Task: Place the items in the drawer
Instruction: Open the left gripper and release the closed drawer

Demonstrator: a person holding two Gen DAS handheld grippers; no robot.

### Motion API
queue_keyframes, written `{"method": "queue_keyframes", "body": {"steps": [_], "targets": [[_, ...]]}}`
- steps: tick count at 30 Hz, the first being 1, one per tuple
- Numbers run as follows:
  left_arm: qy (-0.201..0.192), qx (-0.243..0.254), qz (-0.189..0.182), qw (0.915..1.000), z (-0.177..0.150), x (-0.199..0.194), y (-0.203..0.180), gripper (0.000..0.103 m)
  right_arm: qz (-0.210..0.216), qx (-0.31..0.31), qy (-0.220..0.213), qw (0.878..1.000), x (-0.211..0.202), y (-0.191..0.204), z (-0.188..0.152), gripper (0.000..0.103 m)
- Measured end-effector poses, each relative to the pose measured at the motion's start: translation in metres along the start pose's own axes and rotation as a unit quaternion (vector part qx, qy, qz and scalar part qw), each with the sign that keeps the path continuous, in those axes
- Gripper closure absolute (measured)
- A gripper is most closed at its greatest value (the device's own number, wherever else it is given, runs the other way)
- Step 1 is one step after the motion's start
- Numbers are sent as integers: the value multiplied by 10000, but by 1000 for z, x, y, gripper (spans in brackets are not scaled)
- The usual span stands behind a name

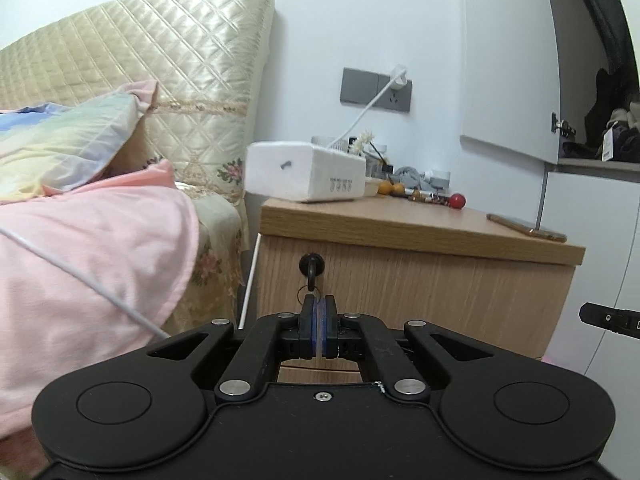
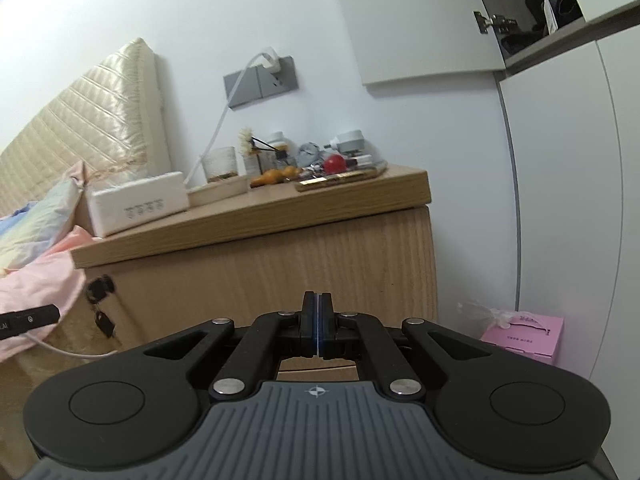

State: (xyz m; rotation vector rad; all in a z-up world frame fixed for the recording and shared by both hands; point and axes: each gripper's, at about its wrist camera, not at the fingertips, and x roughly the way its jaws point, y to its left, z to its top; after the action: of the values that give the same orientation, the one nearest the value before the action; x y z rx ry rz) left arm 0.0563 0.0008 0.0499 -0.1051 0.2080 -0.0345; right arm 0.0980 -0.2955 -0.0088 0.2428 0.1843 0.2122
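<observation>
Facing the drawer front (image 1: 420, 292), both the left gripper (image 1: 319, 300) and right gripper (image 2: 316, 298) are closed, empty, just below its key (image 1: 309, 266).

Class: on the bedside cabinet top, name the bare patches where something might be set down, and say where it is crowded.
Bare wood runs along the front edge of the cabinet top, between the white box and the phone. The back strip by the wall is crowded: jars, red ball, small clutter.
</observation>
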Motion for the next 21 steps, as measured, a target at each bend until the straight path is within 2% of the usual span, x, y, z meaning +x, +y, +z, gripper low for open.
{"method": "queue_keyframes", "body": {"steps": [11, 16, 21], "targets": [[-132, -4, -85, 9999, 7, -51, -9, 101, 125, -74, -233, 9996, -57, 21, 11, 102], [-188, 95, -155, 9997, 11, -71, -17, 90, 180, -64, -303, 9994, -77, 25, 15, 102], [-267, 160, -177, 9994, 14, -92, -22, 86, 234, -63, -373, 9990, -96, 27, 19, 102]]}}
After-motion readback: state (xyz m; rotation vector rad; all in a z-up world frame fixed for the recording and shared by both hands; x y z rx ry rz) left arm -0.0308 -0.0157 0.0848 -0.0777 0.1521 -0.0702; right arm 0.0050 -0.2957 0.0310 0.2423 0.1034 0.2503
